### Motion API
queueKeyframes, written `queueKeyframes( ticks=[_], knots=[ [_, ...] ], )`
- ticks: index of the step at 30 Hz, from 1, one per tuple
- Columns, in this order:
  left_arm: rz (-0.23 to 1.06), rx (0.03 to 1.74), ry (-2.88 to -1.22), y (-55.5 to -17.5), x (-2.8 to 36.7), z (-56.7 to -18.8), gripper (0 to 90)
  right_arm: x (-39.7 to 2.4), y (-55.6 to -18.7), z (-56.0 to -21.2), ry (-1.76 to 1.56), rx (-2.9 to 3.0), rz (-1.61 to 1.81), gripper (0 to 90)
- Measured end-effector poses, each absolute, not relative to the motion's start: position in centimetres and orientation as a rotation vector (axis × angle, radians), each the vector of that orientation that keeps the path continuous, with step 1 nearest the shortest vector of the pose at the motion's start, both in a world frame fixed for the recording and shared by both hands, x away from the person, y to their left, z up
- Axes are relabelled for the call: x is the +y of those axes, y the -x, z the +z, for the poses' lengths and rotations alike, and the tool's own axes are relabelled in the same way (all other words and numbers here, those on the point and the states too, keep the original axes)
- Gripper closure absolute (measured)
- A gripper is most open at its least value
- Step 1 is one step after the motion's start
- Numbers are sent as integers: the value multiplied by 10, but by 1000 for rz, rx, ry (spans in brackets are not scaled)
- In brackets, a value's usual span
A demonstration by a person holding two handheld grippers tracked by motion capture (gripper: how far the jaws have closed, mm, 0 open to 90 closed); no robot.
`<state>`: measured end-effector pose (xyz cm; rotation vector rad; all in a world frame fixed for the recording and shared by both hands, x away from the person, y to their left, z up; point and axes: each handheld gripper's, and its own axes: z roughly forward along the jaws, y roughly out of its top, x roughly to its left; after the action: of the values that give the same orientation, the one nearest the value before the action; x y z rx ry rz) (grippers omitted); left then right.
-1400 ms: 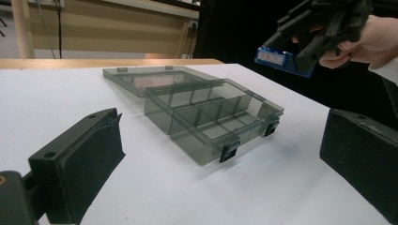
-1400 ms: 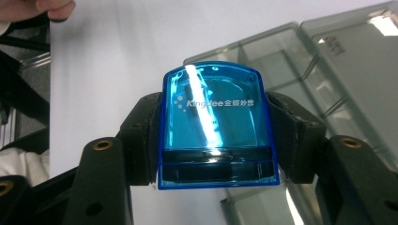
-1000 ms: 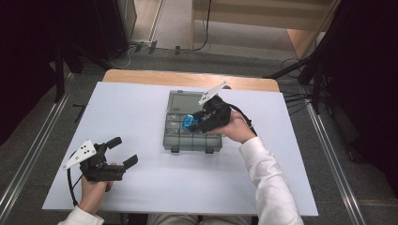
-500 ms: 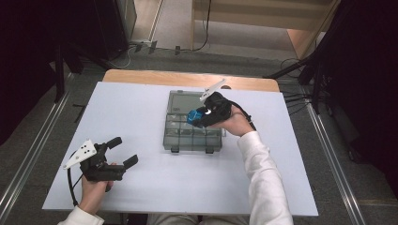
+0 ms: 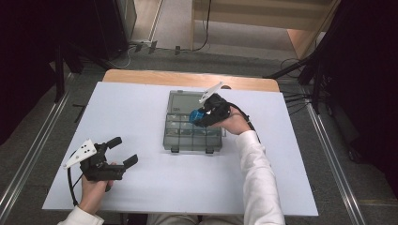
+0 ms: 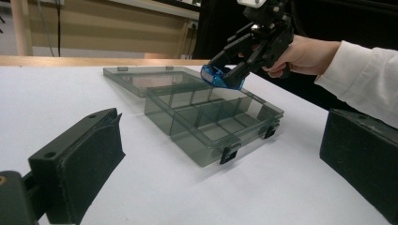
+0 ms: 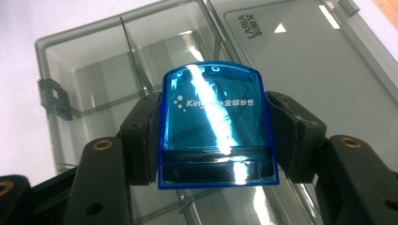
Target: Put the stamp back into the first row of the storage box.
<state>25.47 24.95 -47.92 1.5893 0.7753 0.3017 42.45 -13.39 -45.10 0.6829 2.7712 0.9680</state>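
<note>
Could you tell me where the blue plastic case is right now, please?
The blue case is clamped in the right claw, held above the open compartment box near the table's middle, over its rear compartments beside the flipped-back lid.

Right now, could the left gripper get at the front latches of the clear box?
Probably yes: the left gripper is open and holds nothing, and bare table lies between it and the box's front latches.

blue case (image 7: 213,126): glossy clear plastic (reflective) | organiser box (image 5: 192,136): smoky smooth plastic

Blue translucent plastic case (image 7: 214,126) clamped in right tongs (image 5: 201,117), frame centre, above open smoky-grey compartment box (image 5: 187,137), lid (image 5: 187,100) flat behind.
</note>
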Motion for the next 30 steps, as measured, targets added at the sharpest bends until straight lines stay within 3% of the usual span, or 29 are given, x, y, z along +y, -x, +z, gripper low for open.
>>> queueKeyframes(
  ticks=[4, 6, 12, 20, 30],
  knots=[
    [297, 779, -1587, -255, 250, -479, 0, -130, -426, -458, -691, 2774, 907, 422],
    [294, 779, -1588, -255, 250, -479, 0, -130, -430, -461, -790, 2778, 931, 318],
    [291, 781, -1590, -255, 250, -480, 0, -134, -427, -455, -827, 2739, 1019, 209],
    [305, 778, -1595, -254, 249, -479, 0, -137, -416, -439, -915, 2658, 1005, 0],
    [303, 772, -1601, -253, 247, -479, 0, -148, -398, -415, -982, 2590, 1019, 0]
  ],
)
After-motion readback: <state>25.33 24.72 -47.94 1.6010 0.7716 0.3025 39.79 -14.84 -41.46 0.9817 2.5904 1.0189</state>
